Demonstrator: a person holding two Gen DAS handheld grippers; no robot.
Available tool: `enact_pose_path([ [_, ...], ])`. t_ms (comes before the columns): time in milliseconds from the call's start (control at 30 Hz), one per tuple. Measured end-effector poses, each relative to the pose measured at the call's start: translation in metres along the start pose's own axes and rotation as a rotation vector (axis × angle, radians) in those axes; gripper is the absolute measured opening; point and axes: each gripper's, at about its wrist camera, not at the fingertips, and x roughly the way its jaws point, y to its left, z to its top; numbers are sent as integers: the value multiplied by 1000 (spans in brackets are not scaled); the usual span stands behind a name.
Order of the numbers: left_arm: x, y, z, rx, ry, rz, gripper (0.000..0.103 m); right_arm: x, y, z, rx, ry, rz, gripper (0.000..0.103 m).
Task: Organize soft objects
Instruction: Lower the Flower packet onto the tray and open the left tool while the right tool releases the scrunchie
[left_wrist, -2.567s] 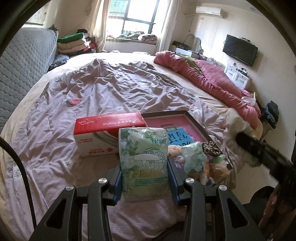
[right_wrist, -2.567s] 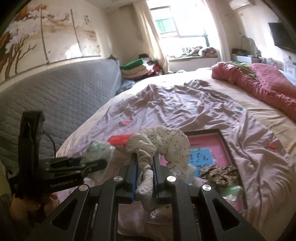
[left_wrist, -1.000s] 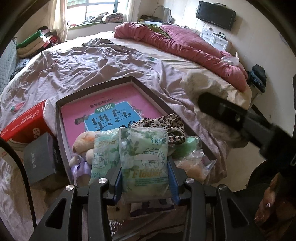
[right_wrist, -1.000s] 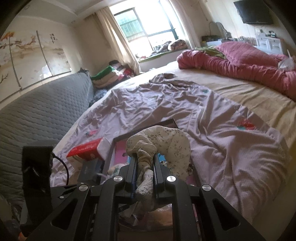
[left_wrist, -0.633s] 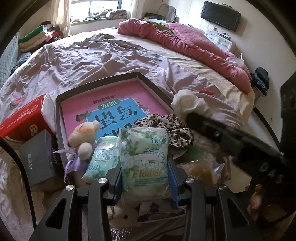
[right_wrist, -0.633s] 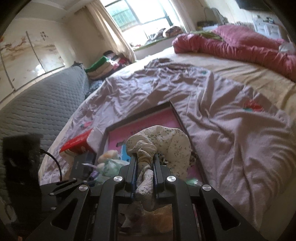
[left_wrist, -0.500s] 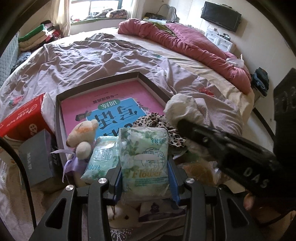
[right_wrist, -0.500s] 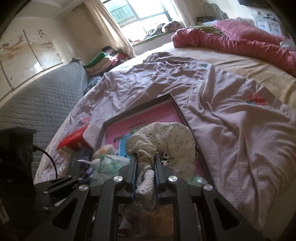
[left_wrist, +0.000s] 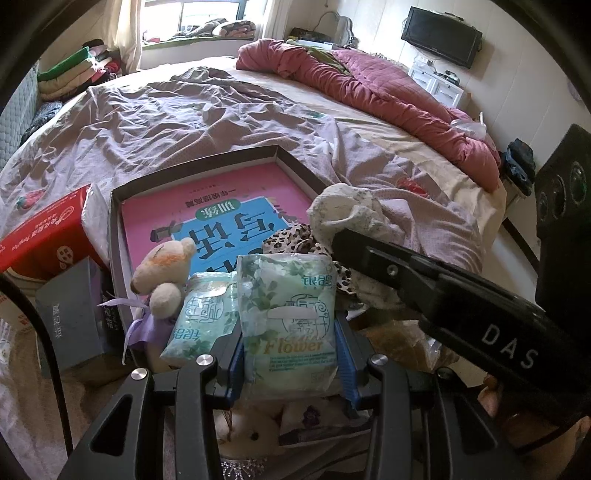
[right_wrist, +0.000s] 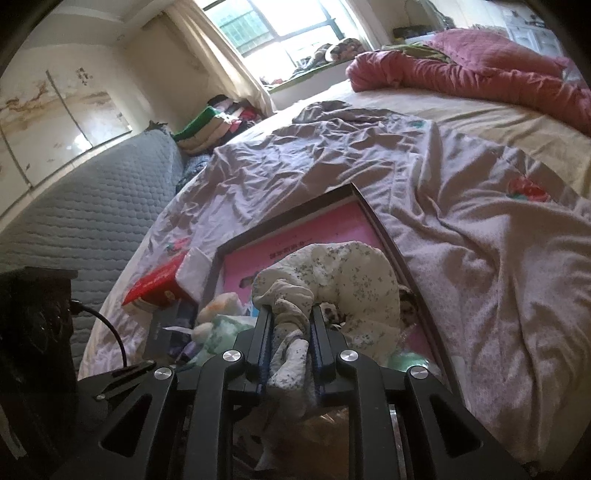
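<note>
Right gripper (right_wrist: 290, 314) jaws have just been opening around the scrunchie (right_wrist: 332, 280), now lowered over the tray (right_wrist: 402, 258)

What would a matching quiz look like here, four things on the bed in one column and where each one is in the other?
Things:
1. Flower pack
2. floral scrunchie
3. red box
4. teddy

Places:
A. outside the tray's left wall
B. between the right gripper's fingers, over the tray
C. clamped in the left gripper
D. inside the tray, at its near left corner

Pairs: 1-C, 2-B, 3-A, 4-D
</note>
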Motion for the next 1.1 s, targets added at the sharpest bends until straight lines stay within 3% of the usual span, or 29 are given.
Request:
enact_pose_path([
  [167, 0, 3, 1, -11, -4, -9, 42, 2, -5, 0, 29, 5, 11, 24],
  [333, 1, 5, 3, -24, -4, -21, 42, 0, -12, 0, 73, -5, 35, 43],
  [733, 4, 8, 5, -42, -10, -44, 43, -16, -14, 0, 98, -42, 50, 54],
  [1100, 5, 5, 6, -38, -5, -62, 49, -31, -21, -7, 116, -45, 25, 58],
])
